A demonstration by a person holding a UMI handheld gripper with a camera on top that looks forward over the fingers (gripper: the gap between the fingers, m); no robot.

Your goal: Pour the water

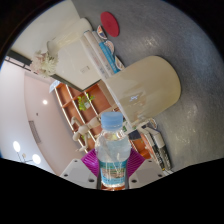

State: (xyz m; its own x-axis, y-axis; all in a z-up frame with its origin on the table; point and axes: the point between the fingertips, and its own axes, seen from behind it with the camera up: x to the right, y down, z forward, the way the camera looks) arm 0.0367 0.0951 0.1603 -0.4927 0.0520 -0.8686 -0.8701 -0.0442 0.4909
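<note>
An indoor room fills the view, tilted hard over, with a grey floor (pixel 150 25) beyond and a pale wall with small glowing lights off to the left of the fingers. Down at the fingers now: the gripper (pixel 113 170) shows its two magenta pads (pixel 92 160) either side of a clear plastic water bottle (pixel 113 152), and both pads sit right against the bottle's sides, no gap to be seen, so the fingers are closed about halfway and clamped on it. The bottle stands upright between them, reaching well past the fingertips, its blue cap (pixel 113 120) at the far end and an orange-tinted band low on its body, down between the pads. Whether there is water inside I cannot tell. Moving outward, just beyond the cap, a light wooden round-cornered surface (pixel 150 85) lies ahead and slightly to the right. To the left of the cap, an orange shelf unit (pixel 85 103) with small items in its compartments, too small to name. Farther out past the surface, a white frame-like piece of furniture (pixel 95 45), and beyond that a red disc-shaped object (pixel 110 24) on the grey floor. A cluttered patch of boxes sits just right of the bottle's shoulder, details unclear.
</note>
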